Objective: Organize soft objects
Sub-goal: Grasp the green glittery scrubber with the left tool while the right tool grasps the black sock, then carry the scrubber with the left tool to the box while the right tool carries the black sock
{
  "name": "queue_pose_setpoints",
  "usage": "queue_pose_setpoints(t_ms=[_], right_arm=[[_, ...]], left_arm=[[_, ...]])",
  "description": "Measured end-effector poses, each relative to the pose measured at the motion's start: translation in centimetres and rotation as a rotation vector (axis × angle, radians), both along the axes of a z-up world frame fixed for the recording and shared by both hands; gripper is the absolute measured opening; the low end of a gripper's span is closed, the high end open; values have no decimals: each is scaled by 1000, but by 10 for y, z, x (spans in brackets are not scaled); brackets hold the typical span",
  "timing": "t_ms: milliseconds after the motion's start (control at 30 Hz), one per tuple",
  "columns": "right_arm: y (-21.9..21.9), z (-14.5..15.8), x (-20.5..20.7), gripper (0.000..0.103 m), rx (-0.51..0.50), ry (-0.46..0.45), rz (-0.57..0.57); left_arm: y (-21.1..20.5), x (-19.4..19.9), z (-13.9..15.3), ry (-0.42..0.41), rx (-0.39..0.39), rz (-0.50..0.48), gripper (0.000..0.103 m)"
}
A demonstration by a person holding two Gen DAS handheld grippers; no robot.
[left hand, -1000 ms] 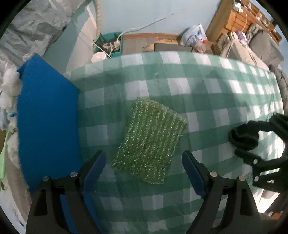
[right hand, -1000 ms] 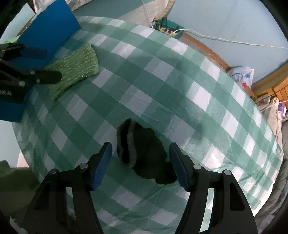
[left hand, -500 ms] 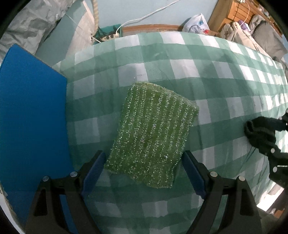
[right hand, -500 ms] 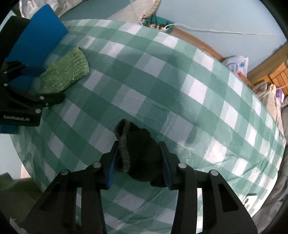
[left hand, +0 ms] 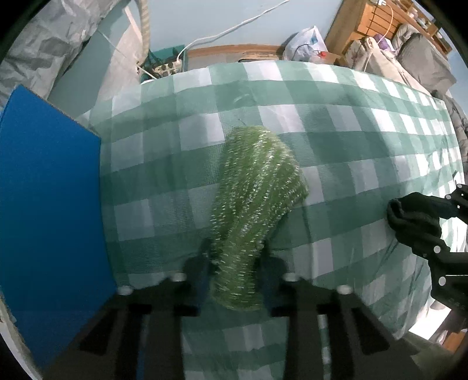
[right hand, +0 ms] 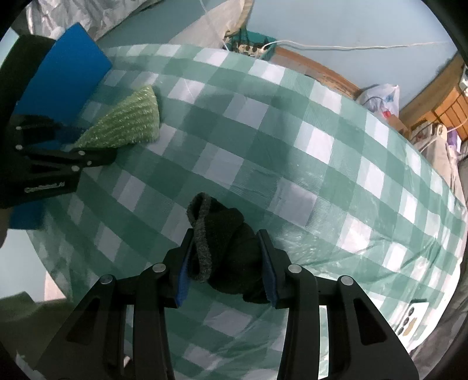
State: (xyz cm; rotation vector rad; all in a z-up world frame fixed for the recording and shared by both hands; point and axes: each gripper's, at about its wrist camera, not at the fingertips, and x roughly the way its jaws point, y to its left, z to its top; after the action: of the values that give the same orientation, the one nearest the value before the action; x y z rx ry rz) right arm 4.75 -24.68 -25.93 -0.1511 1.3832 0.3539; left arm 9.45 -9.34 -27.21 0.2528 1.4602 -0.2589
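Observation:
A green knitted cloth (left hand: 257, 187) lies bunched into a ridge on the green-and-white checked table cover (left hand: 351, 131). My left gripper (left hand: 235, 257) points straight down; its jaws are closing, and the pads pinch the cloth's near end. In the right wrist view the cloth (right hand: 128, 122) rises in a fold at the left gripper (right hand: 90, 143). A dark sock-like knit (right hand: 222, 222) with a grey cuff sits squeezed between the blue pads of my right gripper (right hand: 225, 242), which is shut on it. The left wrist view shows that dark knit (left hand: 412, 216) and the right gripper (left hand: 421, 225) at its right edge.
A blue flat board (left hand: 49, 204) lies along the table's left side, close to the green cloth. Beyond the far edge are a power strip with cables (left hand: 166, 67), a plastic bag (left hand: 304, 41) and wooden shelving (left hand: 377, 26). The table edge runs near the right gripper.
The left jaws have come together on the green cloth, which went from flat to bunched up. The right jaws closed on the dark knit and have kept their grip.

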Motion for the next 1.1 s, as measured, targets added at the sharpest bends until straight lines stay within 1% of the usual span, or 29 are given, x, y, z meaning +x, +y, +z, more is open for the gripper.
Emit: queue_pose_setpoints(t_ms=[33, 100, 300, 400, 567, 800, 933, 1100], right_arm=[[0, 1, 0, 40, 4, -3, -2], [0, 4, 0, 40, 10, -10, -7], [6, 17, -5, 40, 26, -31, -13], [13, 30, -11, 40, 36, -44, -17], [17, 46, -10, 40, 54, -66, -19], [23, 68, -5, 40, 82, -94, -4], [31, 78, -3, 40, 95, -107, 10], [42, 93, 0, 40, 121, -121, 30]], left_arm=[[0, 0, 0, 3, -4, 1, 21], [1, -3, 3, -15, -9, -2, 20], [9, -12, 13, -59, -16, -1, 19], [11, -20, 25, -87, -15, 1, 19], [14, -29, 44, -124, -22, 14, 19], [25, -40, 81, -180, -54, 55, 19], [37, -47, 97, -207, -61, 82, 19], [58, -57, 115, -227, -72, 140, 19]])
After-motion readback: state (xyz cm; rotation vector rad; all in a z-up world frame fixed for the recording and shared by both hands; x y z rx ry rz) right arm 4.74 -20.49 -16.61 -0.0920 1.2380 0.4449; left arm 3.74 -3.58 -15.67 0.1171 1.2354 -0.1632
